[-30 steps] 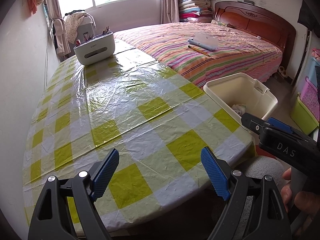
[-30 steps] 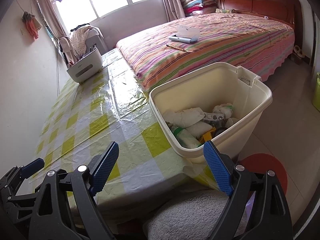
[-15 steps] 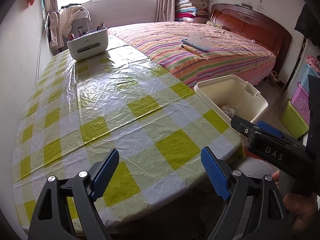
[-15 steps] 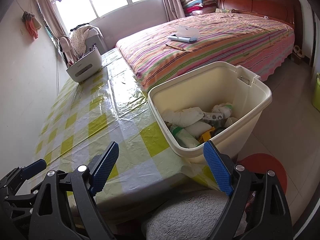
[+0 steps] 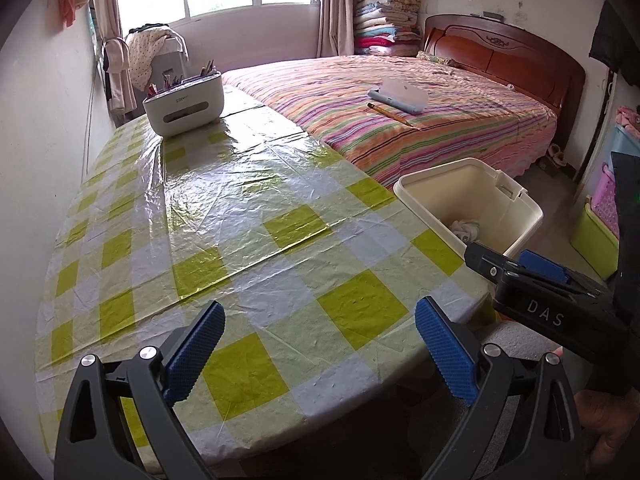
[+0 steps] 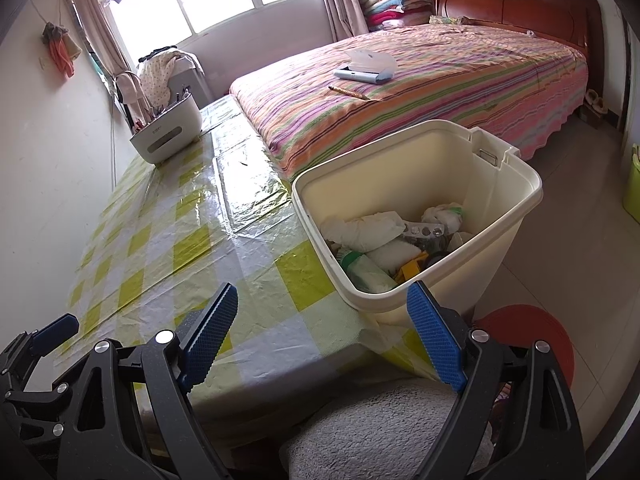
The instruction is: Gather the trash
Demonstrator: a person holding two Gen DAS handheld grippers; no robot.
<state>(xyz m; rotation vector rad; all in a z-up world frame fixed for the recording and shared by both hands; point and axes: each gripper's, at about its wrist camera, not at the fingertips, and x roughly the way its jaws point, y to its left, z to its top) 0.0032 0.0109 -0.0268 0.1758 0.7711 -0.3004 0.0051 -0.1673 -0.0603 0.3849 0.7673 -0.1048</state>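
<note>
Right wrist view: bin (image 6: 496, 216) ahead-right of my empty, spread right claw (image 6: 322, 336); left claw (image 5: 318, 354), just widened, grasps nothing.

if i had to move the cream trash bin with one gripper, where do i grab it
Grip the bin's near rim from above, one finger inside the wall and one outside. The body looks too wide to span, while the rolled lip is thin, open-topped and nearest the right gripper; trash inside sits below it.

A home bedroom: striped bed (image 5: 420, 120), wooden headboard (image 5: 500, 52), probably stacked quilts (image 5: 384, 20).
</note>
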